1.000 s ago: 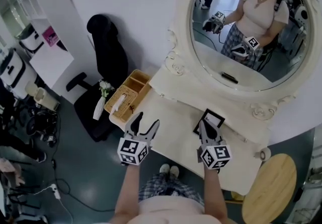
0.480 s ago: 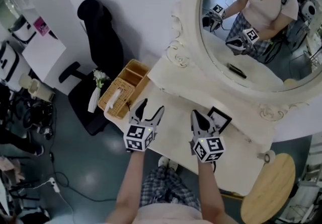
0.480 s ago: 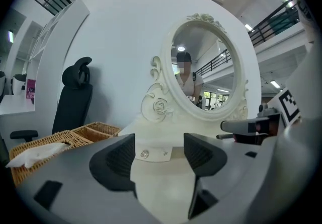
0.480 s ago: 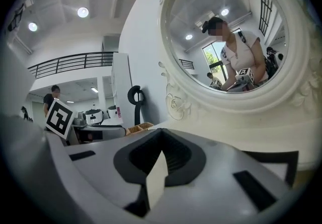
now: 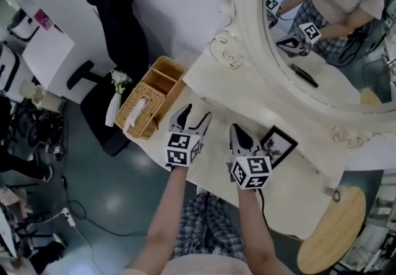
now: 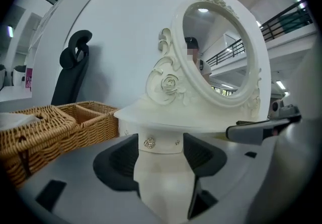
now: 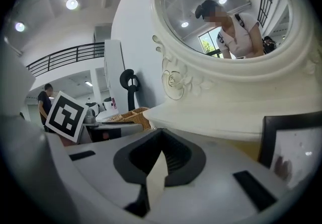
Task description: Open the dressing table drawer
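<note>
The cream dressing table (image 5: 213, 162) carries an oval mirror (image 5: 322, 39) on a raised base (image 5: 207, 79). In the left gripper view a small drawer front with a metal knob (image 6: 149, 142) shows under that base, closed. My left gripper (image 6: 160, 156) is open, and the knob sits ahead between its jaws, apart from them. From above, the left gripper (image 5: 190, 120) hovers over the tabletop near the base. My right gripper (image 5: 238, 135) is beside it, shut on nothing (image 7: 160, 135). The drawer front is hidden in the head view.
A wicker basket (image 5: 147, 99) stands at the table's left end, with a small flower vase (image 5: 114, 97) beside it. A black picture frame (image 5: 279, 145) lies right of the right gripper. A black office chair (image 5: 114, 26) and a round wooden stool (image 5: 334, 233) flank the table.
Both grippers have moved forward over the tabletop toward the mirror base and closer together. Their jaw states look unchanged.
</note>
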Action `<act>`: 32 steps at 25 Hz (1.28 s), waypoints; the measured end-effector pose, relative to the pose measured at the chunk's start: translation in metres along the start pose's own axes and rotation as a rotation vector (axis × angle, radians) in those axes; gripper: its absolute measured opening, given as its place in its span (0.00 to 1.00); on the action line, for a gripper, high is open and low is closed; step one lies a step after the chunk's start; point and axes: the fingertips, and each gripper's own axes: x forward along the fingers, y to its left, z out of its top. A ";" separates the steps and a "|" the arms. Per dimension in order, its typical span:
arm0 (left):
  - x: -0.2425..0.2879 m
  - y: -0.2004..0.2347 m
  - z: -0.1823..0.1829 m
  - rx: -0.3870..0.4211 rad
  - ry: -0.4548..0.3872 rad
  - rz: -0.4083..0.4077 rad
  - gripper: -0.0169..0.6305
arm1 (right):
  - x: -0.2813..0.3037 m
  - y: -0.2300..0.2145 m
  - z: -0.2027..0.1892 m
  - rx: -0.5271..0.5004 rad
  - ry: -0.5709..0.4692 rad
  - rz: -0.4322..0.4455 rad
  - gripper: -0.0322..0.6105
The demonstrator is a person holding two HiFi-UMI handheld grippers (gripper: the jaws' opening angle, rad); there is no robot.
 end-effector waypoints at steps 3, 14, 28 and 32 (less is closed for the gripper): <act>0.012 0.009 -0.008 -0.020 0.031 0.028 0.47 | 0.011 -0.005 -0.008 0.001 0.037 -0.026 0.07; 0.052 0.025 -0.024 0.010 0.128 0.057 0.34 | 0.036 -0.016 -0.015 0.010 0.084 -0.054 0.07; 0.072 0.023 -0.024 0.062 0.169 0.052 0.20 | 0.046 -0.032 -0.019 0.022 0.103 -0.073 0.07; 0.071 0.023 -0.025 0.060 0.175 0.048 0.20 | 0.045 -0.032 -0.019 0.021 0.102 -0.074 0.07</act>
